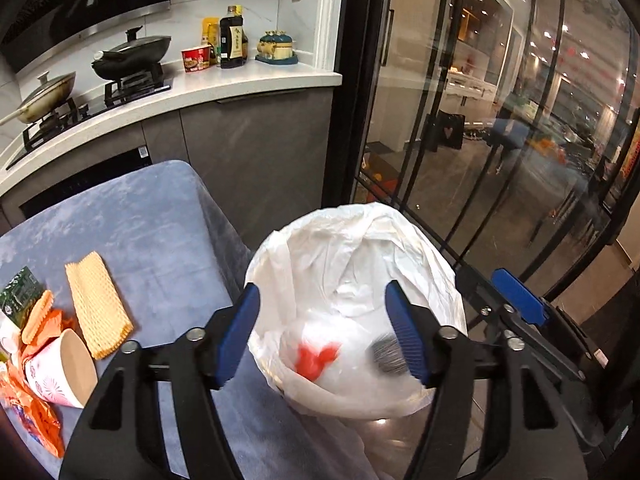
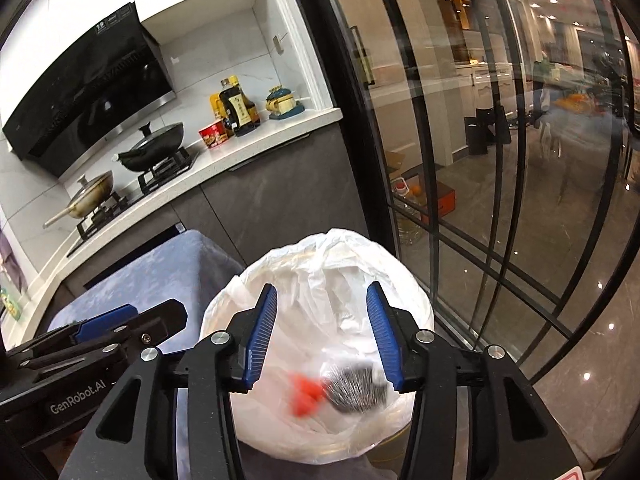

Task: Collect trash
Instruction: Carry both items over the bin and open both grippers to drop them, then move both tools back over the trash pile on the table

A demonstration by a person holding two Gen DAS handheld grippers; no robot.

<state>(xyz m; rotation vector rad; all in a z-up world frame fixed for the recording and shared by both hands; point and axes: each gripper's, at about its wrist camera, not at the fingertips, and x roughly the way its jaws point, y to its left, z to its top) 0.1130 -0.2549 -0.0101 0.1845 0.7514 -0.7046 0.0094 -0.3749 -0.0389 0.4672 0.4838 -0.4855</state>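
- Both grippers hover over the lined bin [image 1: 360, 280]: left gripper [image 1: 322, 328] and right gripper [image 2: 322, 334] jaws apart, empty.
- Remaining trash, a paper cup [image 1: 60, 372] and wrappers [image 1: 36, 412], lies on the bench [image 1: 152, 216] beside the bin, nearer the left gripper.

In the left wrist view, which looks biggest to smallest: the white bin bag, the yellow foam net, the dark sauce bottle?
1. White bin bag
2. Yellow foam net
3. Dark sauce bottle, though it stands farthest away, so its true size is unsure.
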